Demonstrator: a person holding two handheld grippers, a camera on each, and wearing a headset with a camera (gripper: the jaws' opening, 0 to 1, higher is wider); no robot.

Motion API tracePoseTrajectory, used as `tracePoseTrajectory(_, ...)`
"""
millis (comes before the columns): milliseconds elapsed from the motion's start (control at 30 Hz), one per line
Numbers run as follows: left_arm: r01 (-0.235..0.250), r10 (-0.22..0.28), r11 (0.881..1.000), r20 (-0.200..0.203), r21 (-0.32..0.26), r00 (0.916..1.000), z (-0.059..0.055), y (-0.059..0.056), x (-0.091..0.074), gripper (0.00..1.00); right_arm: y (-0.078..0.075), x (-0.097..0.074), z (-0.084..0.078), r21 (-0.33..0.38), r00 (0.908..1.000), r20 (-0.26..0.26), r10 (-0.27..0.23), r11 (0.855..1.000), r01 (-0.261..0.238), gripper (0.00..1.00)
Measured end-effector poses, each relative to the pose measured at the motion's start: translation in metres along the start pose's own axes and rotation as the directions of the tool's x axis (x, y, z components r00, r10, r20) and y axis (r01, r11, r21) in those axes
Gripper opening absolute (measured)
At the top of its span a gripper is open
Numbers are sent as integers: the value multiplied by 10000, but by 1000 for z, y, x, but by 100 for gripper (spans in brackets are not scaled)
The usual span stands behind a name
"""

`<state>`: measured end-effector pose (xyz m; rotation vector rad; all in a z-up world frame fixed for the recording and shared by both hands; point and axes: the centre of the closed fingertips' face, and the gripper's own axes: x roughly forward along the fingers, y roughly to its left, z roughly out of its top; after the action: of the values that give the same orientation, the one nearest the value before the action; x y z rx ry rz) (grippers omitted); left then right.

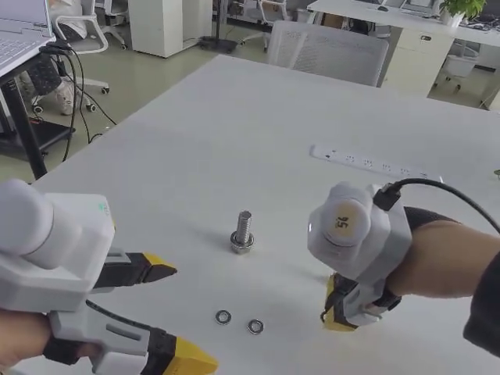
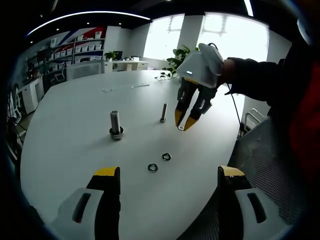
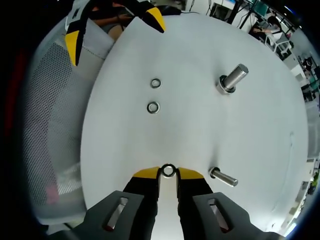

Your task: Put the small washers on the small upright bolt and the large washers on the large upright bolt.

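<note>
The large upright bolt (image 1: pixel 243 232) stands mid-table with a wide ring at its foot. Two small washers (image 1: pixel 223 316) (image 1: pixel 255 326) lie loose in front of it. My right gripper (image 1: pixel 337 319) points down at the table, shut on a small washer (image 3: pixel 168 170) held between its yellow tips. The small upright bolt (image 3: pixel 223 177) stands just right of those tips; in the left gripper view it (image 2: pixel 163 112) is beside the right gripper (image 2: pixel 183 125). My left gripper (image 1: pixel 176 312) stands open at the near left, nothing between its fingers (image 2: pixel 107 175).
A white power strip (image 1: pixel 375 164) lies on the table's far right. A grey mesh chair (image 1: pixel 328 51) stands at the far edge. A laptop (image 1: pixel 19 27) sits on a side desk at the left, with cables hanging beneath it.
</note>
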<state>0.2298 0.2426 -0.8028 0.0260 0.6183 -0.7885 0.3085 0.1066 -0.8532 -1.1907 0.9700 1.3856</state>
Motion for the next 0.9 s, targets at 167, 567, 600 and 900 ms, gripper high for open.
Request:
tracePoseTrajectory(167,20,-20,10000,-7,4,10000,0,0,0,79,-8,-9,-7,300,9997,89,-214,9993,211,14)
tracePoseTrajectory(567,10,-10,10000,-17,12,10000,0,0,1,79,-24,-28,-23,711,9981,42,-615,9956,610,14)
tracePoseTrajectory(600,8,-8,10000,-17,16,10000,0,0,0,79,-27,-31,-24,733,9976,22,-688,9950,685,14)
tracePoseTrajectory(900,6,-6,10000,-28,2,10000,1,1,0,79,-46,-47,-19,709,9940,95,-1093,9916,1083,14)
